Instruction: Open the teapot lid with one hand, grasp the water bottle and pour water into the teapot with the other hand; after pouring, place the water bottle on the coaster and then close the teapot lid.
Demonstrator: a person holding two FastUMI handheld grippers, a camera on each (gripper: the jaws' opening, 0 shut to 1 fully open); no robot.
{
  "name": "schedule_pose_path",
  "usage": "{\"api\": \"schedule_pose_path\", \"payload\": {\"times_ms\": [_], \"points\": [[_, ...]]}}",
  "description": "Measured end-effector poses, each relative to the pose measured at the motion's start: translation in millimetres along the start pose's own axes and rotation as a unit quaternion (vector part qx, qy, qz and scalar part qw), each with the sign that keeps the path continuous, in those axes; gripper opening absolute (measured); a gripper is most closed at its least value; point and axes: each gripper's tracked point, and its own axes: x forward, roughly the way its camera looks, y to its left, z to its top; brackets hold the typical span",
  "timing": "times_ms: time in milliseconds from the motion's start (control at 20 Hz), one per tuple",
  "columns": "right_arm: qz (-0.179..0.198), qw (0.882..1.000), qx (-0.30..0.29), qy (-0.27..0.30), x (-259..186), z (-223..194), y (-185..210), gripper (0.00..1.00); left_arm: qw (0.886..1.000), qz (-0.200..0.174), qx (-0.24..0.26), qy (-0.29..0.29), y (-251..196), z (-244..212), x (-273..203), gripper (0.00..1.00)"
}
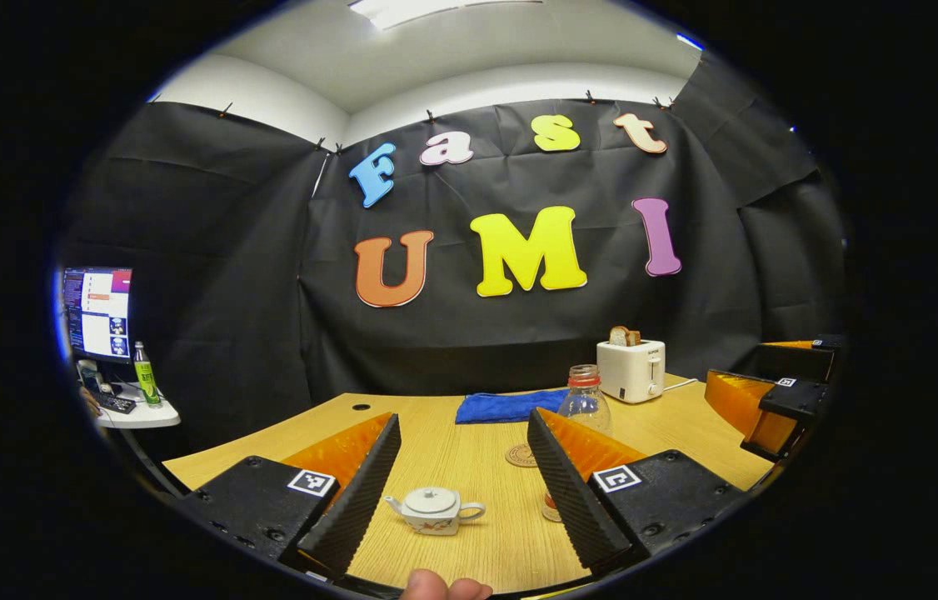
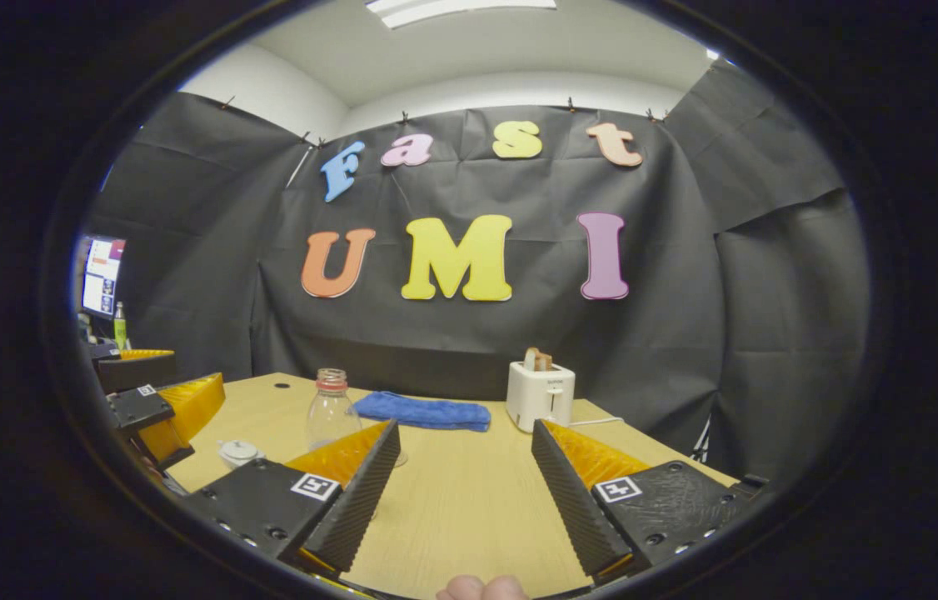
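A small white teapot (image 1: 434,510) with its lid on stands on the wooden table, between the fingers of my open left gripper (image 1: 461,500), which holds nothing. A clear water bottle (image 1: 585,402) without a cap stands behind my left gripper's right finger, next to a round coaster (image 1: 521,455). In the right gripper view the bottle (image 2: 330,411) is left of centre and the teapot (image 2: 238,452) is farther left, partly hidden. My right gripper (image 2: 463,500) is open over bare table, with nothing between its fingers. My right gripper (image 1: 773,404) also appears at the right edge of the left gripper view, and my left gripper (image 2: 154,408) at the left of the right gripper view.
A blue cloth (image 1: 509,407) lies at the back of the table (image 2: 469,508). A white toaster (image 1: 631,368) holding bread stands beside it, its cord trailing right. A side desk with a monitor (image 1: 97,312) and a green bottle (image 1: 145,376) is far left.
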Motion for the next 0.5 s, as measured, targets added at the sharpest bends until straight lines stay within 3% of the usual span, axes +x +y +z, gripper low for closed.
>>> {"api": "schedule_pose_path", "payload": {"times_ms": [300,500], "points": [[0.005,1.000,-0.006,0.008,5,-11,7,0.95,1.000,-0.007,-0.004,0.019,10,-22,0,0.96],[0.008,1.000,-0.009,0.026,11,-32,10,0.98,0.998,0.010,-0.002,0.058,30,-52,0,0.96]]}}
